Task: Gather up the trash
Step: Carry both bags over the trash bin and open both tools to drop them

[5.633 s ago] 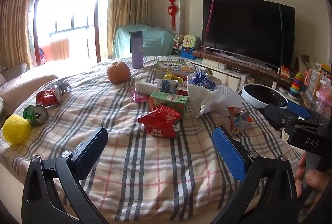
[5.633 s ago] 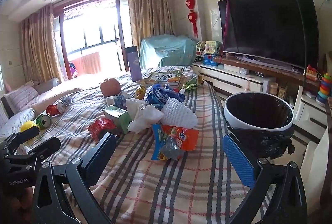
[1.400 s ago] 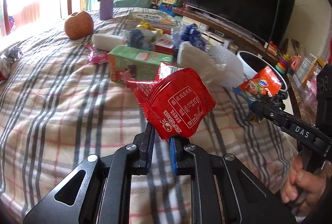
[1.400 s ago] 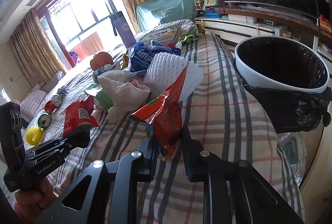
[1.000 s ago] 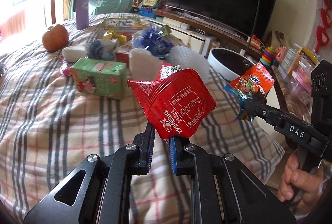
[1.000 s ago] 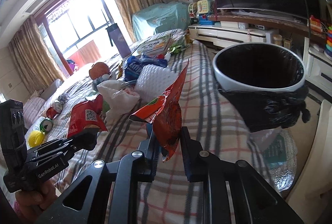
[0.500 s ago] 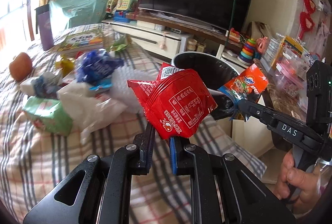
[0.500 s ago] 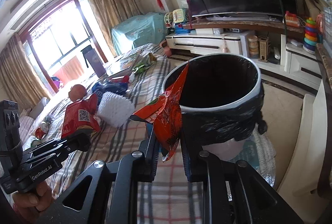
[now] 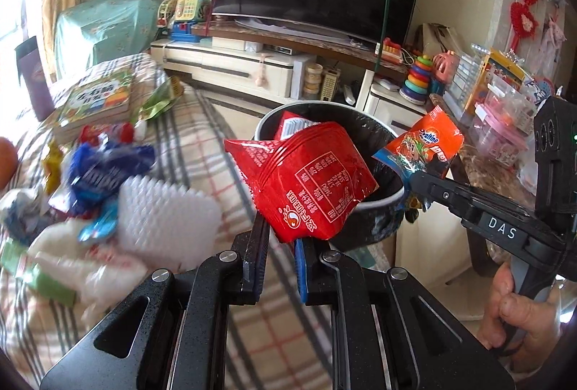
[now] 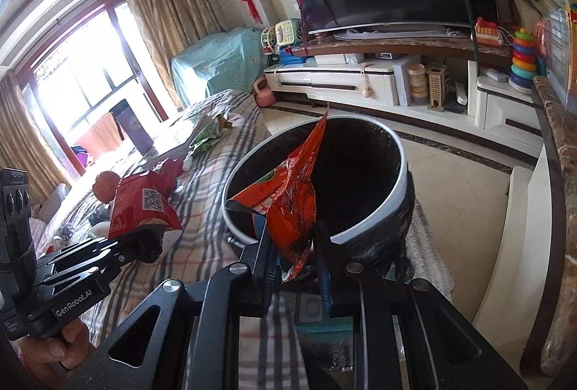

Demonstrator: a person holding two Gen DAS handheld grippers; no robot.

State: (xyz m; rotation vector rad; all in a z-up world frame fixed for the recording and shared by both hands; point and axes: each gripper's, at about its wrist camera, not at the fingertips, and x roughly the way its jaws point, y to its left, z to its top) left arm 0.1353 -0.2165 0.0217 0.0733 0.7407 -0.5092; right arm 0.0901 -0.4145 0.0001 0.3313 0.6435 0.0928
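With each gripper clamping a wrapper, the left gripper pinching the crinkled red foil snack packet and the right gripper pinching the orange plastic snack wrapper, the person is bringing both to the round white-rimmed, black-lined trash bin, and each gripper is best opening only once squarely above the bin's mouth

Bed: covered by a plaid blanket.
On bed: book, green wrapper, blue bag, white foam net, white bag, green carton, fruit.
Floor: bin beside the bed.
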